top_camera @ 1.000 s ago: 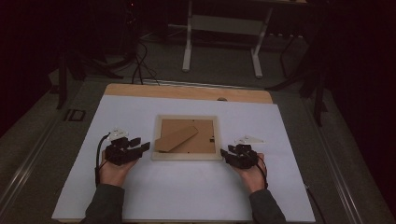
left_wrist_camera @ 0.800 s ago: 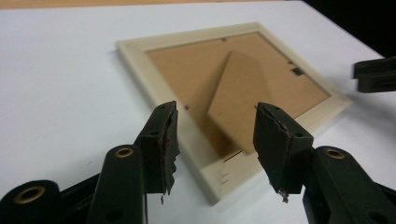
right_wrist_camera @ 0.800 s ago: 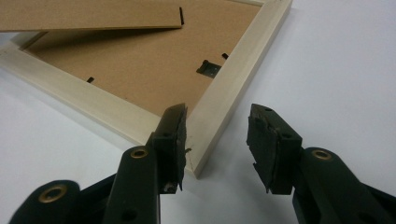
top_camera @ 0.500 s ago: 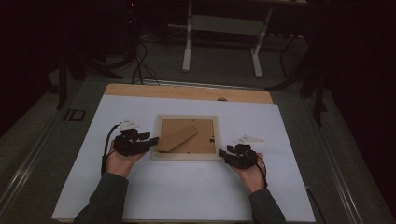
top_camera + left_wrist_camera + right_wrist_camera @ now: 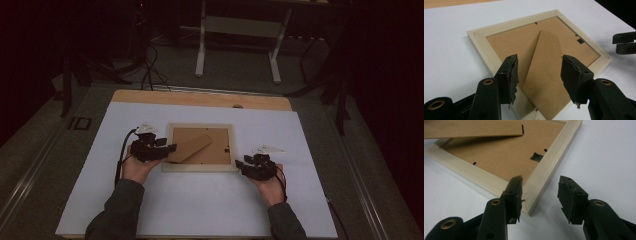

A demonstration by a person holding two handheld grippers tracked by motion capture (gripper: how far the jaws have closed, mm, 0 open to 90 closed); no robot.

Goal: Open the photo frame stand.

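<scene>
pale wooden frame (image 5: pixel 201 167); matt fibreboard back (image 5: pixel 529 42); white table cover (image 5: pixel 200 210)

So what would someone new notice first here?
The picture frame lying face down in the middle of the white table, its brown stand flap lifted off the backing. Then the two black grippers: the left gripper open over the flap at the frame's near left corner, the right gripper open astride the near right corner.

Dim, murky high view with black surroundings; bright, sharp, evenly lit gripper views.
</scene>
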